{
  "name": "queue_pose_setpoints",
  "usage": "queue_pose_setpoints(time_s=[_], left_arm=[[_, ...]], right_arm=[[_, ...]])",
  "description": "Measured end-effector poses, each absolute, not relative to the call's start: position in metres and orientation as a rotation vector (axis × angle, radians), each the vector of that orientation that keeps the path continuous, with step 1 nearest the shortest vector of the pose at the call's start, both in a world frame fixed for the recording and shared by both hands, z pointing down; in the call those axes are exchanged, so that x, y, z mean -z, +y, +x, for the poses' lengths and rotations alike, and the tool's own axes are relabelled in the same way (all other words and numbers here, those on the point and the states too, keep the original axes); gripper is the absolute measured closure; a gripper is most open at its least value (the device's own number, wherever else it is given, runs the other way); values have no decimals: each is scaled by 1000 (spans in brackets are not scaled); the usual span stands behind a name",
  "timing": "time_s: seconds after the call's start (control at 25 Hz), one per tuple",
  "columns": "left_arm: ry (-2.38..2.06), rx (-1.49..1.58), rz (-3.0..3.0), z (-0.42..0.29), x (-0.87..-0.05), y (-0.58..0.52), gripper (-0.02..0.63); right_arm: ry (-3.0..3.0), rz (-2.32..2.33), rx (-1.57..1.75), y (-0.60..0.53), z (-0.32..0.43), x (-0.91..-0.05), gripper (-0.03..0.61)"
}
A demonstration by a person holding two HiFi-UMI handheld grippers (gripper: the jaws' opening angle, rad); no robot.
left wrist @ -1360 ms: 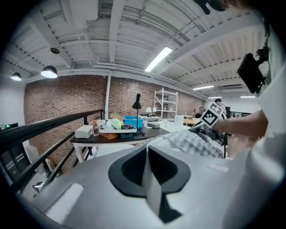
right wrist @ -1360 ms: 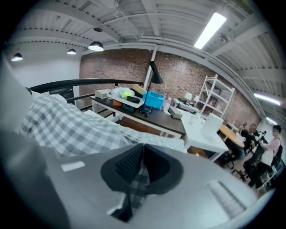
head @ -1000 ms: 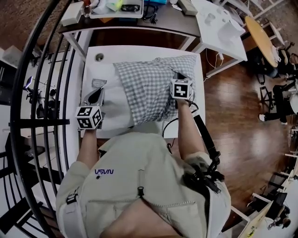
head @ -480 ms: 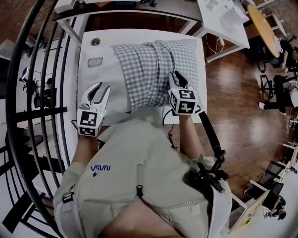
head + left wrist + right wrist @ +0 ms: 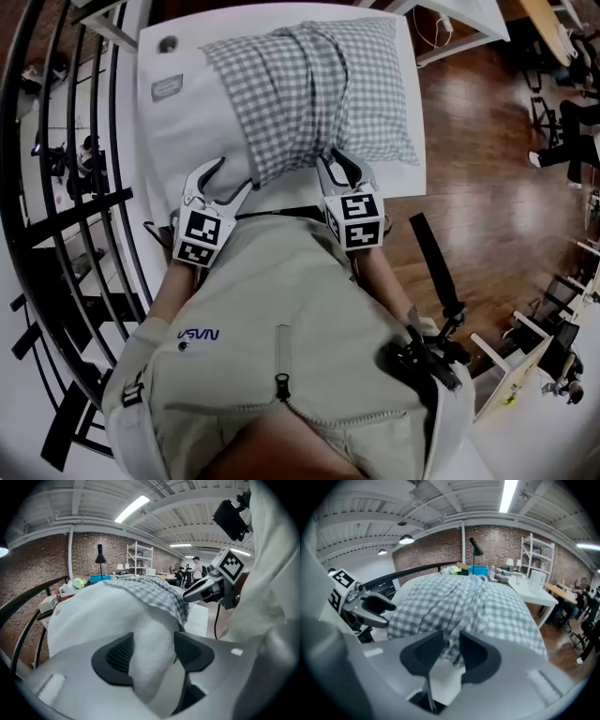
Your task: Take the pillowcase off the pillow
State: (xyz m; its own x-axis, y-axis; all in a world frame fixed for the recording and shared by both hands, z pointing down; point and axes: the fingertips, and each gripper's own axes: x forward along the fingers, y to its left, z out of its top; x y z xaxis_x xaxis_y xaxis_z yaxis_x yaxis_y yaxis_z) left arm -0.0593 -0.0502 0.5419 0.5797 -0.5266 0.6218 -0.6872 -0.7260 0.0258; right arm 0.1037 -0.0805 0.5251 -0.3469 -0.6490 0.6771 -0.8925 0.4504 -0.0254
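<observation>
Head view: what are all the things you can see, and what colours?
pillow: one, white, on the table, left part bare
pillowcase: one, grey-and-white check, over the pillow's right part
table: one, white, under the pillow
railing: one, black, left of the table
floor: brown wood, right of the table
vest: one, beige, on the person
left gripper: one, pale grey, jaws just been opening, around the pillow's bare corner
right gripper: one, pale grey, jaws just been opening, pillowcase edge between them
</observation>
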Motion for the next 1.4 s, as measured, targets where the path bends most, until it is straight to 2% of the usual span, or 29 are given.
queue_pose_setpoints(time_s=[0.08, 0.12, 0.28, 0.36, 0.44, 0.88, 1.4], left_arm=[[-993, -968, 2533, -59, -563, -46, 331], [-1005, -1000, 2528, -60, -570, -47, 353], [-1057, -1007, 2541, -63, -566, -56, 525], [-1087, -979, 2574, -64, -552, -60, 593], [-1126, -938, 2610, -66, -532, -68, 598], [-1379, -693, 2617, -109, -455, -123, 600], [-1211, -616, 2365, -117, -560, -88, 600]], right_arm=[[-2082, 1219, -580, -62, 96, -549, 452], [-2071, 1189, -593, -56, 90, -562, 449], [-2022, 1143, -527, -59, 75, -589, 457], [-2009, 1185, -476, -68, 79, -582, 536], [-2014, 1227, -435, -74, 86, -569, 561], [-1978, 1540, -302, -111, 151, -502, 568], [-1756, 1556, -619, -88, 203, -613, 568]])
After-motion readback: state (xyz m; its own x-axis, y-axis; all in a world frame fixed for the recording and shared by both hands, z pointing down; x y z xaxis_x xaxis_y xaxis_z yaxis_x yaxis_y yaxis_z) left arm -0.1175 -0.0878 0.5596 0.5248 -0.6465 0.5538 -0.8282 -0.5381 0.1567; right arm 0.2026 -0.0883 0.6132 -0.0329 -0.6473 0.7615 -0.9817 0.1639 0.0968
